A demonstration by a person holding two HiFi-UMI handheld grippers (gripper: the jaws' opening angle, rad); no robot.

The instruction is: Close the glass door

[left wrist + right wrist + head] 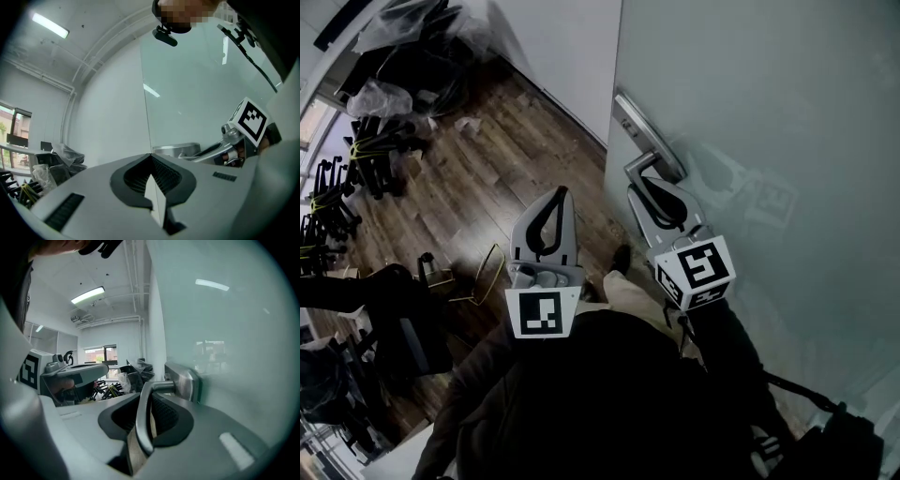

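A frosted glass door [769, 141] fills the right side of the head view, with a metal handle plate [635, 127] near its edge. Its lever handle [639, 167] runs down between the jaws of my right gripper [654, 192], which is shut on it. In the right gripper view the lever [143, 418] lies in the grooved pads of the right gripper [151, 397], with the plate [185, 379] just beyond. My left gripper [561, 195] hangs left of the door edge over the floor, shut and empty. The left gripper [151, 157] points at the door edge, with its jaws pressed together.
A wooden floor [487, 178] lies left of the door, with a white wall [562, 56] behind it. Stacked black chairs [370, 150] and plastic-wrapped items [403, 28] crowd the far left. A thin wire frame [483, 272] stands on the floor near the person's shoe [621, 258].
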